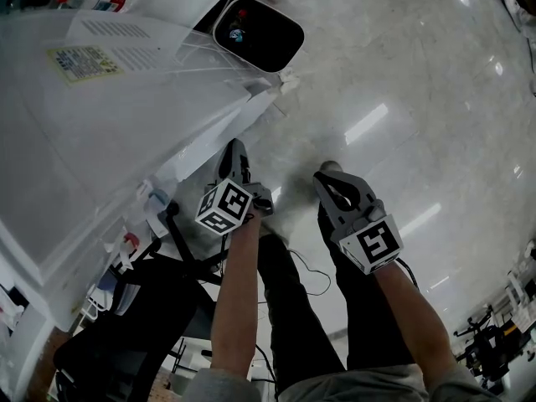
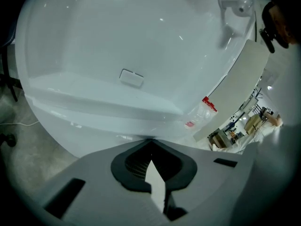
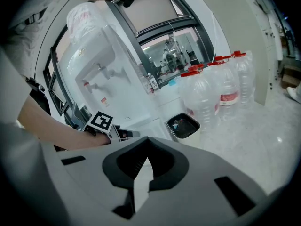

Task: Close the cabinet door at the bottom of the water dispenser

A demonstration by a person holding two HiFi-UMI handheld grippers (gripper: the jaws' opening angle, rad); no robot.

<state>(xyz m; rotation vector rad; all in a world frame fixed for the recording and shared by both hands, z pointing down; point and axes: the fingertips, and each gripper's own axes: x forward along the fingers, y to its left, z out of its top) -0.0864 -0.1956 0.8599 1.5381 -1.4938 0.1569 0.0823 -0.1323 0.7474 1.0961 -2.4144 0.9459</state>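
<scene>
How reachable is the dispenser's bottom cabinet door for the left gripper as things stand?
Probably yes, it looks reachable. The left gripper, jaws shut, points at the white cabinet door from close by, with nothing visible between them. The right gripper is off to the side over the floor, out of the way.

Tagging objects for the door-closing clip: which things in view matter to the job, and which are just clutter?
Job:
water dispenser
cabinet door
left gripper, shut, close against the door

Lying about:
bin with black liner
water bottles, red caps
chair, black
</scene>
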